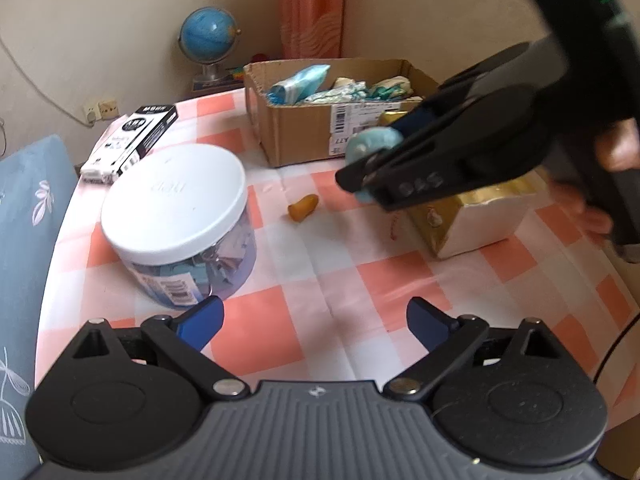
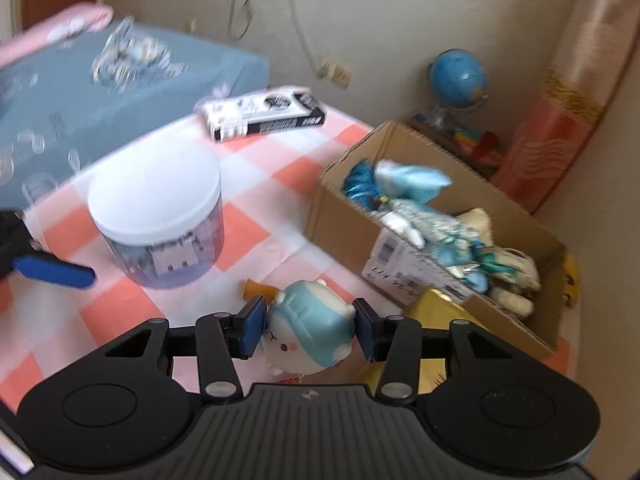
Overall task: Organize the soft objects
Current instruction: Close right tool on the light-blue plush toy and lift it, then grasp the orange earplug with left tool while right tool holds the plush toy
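My right gripper [image 2: 310, 330] is shut on a light blue and white plush toy [image 2: 310, 330], held above the checkered table. In the left wrist view the right gripper [image 1: 384, 148] shows from the side with the plush toy [image 1: 370, 146] between its pads, in front of the cardboard box [image 1: 296, 132]. The cardboard box [image 2: 340, 224] holds several blue and cream soft toys [image 2: 436, 220]. A small orange soft object [image 1: 303, 208] lies on the table; it shows just beyond the plush in the right wrist view [image 2: 256, 288]. My left gripper [image 1: 314, 322] is open and empty, low over the table.
A clear jar with a white lid [image 1: 176, 220] stands at the left. A black and white carton [image 1: 130, 142] lies behind it. A gold and white box [image 1: 476, 216] sits right of the middle. A globe [image 1: 208, 40] stands in the corner. A grey-blue cushion [image 1: 24, 240] borders the table's left edge.
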`<state>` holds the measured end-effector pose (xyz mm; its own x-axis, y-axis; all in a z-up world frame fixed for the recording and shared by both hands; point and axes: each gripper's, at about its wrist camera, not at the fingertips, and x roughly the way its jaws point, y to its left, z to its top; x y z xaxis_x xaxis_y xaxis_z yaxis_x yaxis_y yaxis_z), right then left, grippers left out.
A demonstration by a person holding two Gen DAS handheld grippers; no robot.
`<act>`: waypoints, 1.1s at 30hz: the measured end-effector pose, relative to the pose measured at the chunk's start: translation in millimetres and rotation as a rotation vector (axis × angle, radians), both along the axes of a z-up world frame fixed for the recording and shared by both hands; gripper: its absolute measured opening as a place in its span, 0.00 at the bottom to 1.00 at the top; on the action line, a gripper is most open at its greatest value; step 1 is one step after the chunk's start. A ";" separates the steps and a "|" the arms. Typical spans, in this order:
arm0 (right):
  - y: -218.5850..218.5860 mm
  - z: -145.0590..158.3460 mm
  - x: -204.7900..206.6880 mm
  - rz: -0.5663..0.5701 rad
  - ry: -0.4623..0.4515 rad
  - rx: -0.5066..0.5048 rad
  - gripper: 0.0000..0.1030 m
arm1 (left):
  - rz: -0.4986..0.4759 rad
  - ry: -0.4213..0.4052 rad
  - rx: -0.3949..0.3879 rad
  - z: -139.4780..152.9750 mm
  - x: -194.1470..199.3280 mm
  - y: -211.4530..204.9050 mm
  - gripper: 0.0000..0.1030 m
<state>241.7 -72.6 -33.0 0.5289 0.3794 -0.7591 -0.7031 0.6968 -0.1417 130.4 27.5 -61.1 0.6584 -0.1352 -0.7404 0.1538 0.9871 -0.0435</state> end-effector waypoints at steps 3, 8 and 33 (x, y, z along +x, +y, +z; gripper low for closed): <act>-12.8 13.9 -11.9 -0.044 -0.023 0.040 0.51 | -0.025 -0.020 0.020 3.2 0.2 -5.4 0.90; -39.7 32.8 -33.7 -0.125 -0.061 0.105 0.51 | -0.054 -0.034 0.038 7.6 6.2 -17.2 0.78; -125.7 33.7 -75.7 -0.354 -0.114 0.283 0.51 | 0.205 -0.061 0.175 -20.4 73.2 -65.3 0.56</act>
